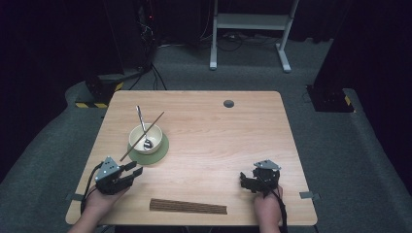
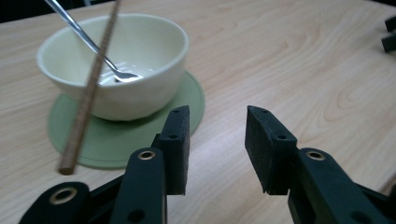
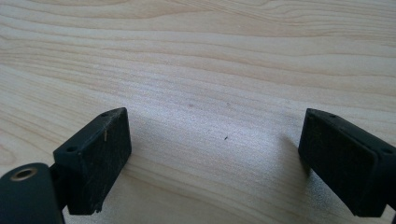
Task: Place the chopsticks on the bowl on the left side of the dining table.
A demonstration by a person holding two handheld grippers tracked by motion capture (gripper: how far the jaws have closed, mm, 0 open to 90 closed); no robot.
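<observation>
Hovering the left gripper (image 1: 137,168) near the bowl (image 1: 145,138), jaws half open and empty, needing to close on the 1 leaning chopstick (image 1: 141,137) next.

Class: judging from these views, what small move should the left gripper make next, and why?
Probably ease the left gripper toward the chopstick's low end. Its jaws stand open and empty beside the mat, while the chopstick leans across the bowl rim, near a spoon.

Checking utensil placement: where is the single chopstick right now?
In the high view, the chopstick lies slanted across the cream bowl on the table's left side, its lower end just ahead of the left gripper.
</observation>
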